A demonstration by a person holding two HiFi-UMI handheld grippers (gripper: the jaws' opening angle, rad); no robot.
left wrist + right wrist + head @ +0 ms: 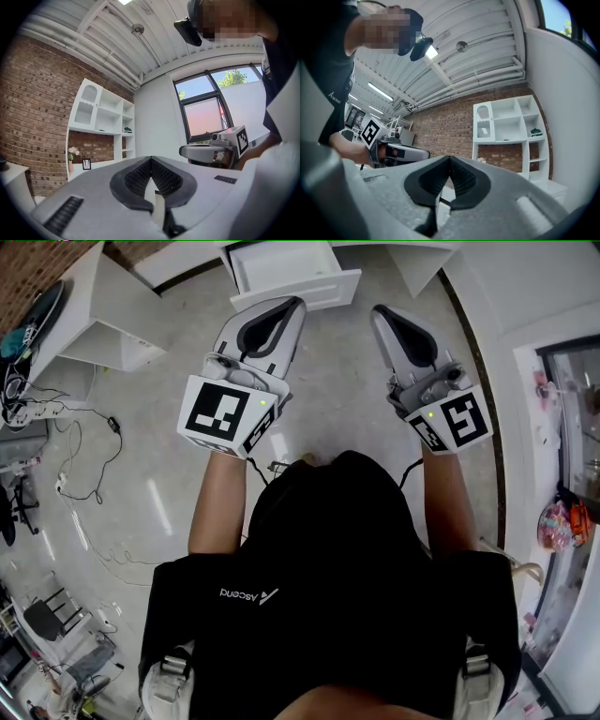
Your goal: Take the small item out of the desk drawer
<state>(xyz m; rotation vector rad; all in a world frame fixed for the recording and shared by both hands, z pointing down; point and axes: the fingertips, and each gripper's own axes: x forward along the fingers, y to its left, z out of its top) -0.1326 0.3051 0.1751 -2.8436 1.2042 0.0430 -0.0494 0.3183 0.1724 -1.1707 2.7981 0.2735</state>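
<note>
Before the open drawer [300, 289], L tool [296, 304] & R tool [380, 311] closed (both empty), tips toward it.

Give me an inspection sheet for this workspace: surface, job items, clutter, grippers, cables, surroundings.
surface: glossy pale floor; desktop barely in view.
job's things: white desk drawer pulled open; small item not seen.
clutter: nothing seen by the drawer.
grippers: left gripper and right gripper both shut, empty, pointing toward the drawer.
cables: black cables loose on the floor at left.
surroundings: red brick wall, white shelf unit, window.
</note>
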